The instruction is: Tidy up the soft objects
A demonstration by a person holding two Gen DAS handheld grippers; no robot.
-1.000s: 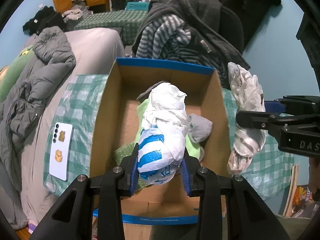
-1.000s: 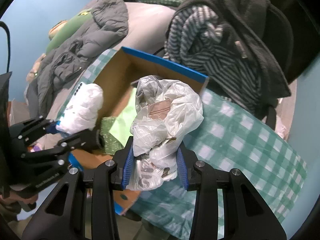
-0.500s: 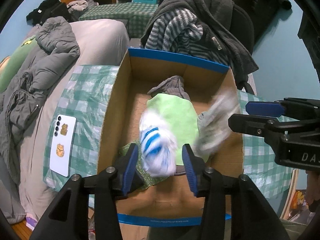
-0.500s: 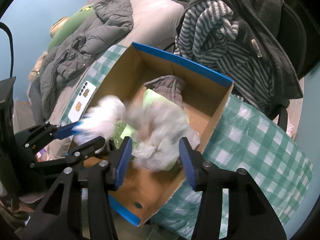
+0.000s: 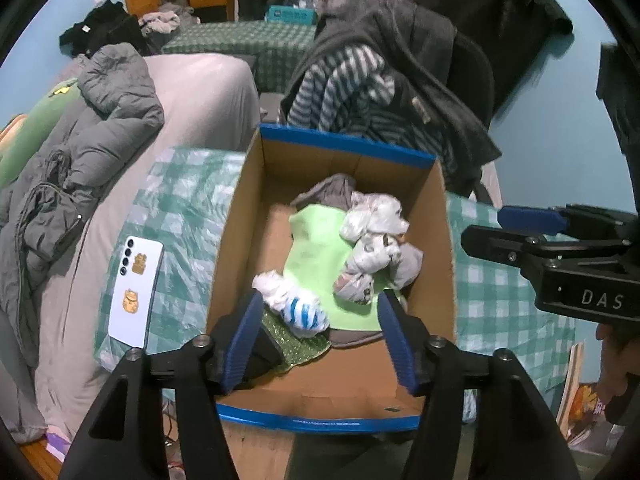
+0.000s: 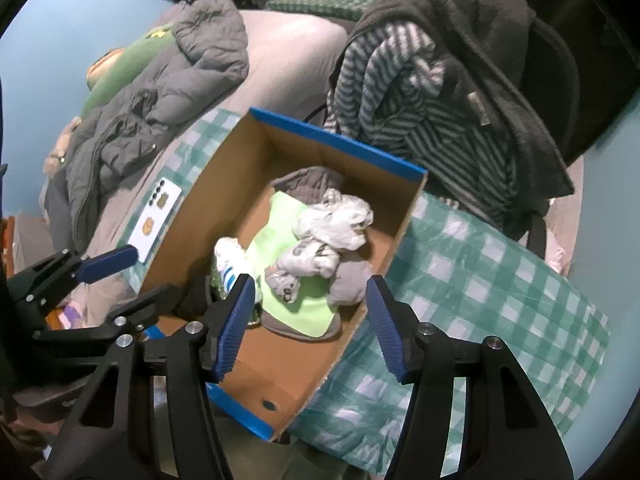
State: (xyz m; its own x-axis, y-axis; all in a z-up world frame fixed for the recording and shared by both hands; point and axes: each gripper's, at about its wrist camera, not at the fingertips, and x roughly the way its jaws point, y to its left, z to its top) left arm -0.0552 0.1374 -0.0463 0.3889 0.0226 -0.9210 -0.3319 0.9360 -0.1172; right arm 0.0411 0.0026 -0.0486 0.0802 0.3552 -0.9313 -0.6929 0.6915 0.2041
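An open cardboard box (image 5: 236,240) with blue-edged flaps stands on a green checked cloth. Inside lie a white and blue striped plastic bag (image 5: 294,304), a crumpled clear plastic bag (image 5: 374,236), a light green cloth (image 5: 320,252) and grey garments. My left gripper (image 5: 320,340) is open and empty above the box's near edge. My right gripper (image 6: 310,320) is open and empty above the box (image 6: 224,184), over the clear bag (image 6: 332,232) and the striped bag (image 6: 230,264). Each gripper shows in the other's view.
A white phone (image 5: 136,292) lies on the checked cloth (image 5: 176,200) left of the box. A bed with a grey puffer jacket (image 5: 100,128) is at the left. A chair draped with striped and dark garments (image 5: 360,92) stands behind the box.
Both grippers opened and let go of their bags. The striped bag and the clear bag dropped into the box and now lie on the green cloth.
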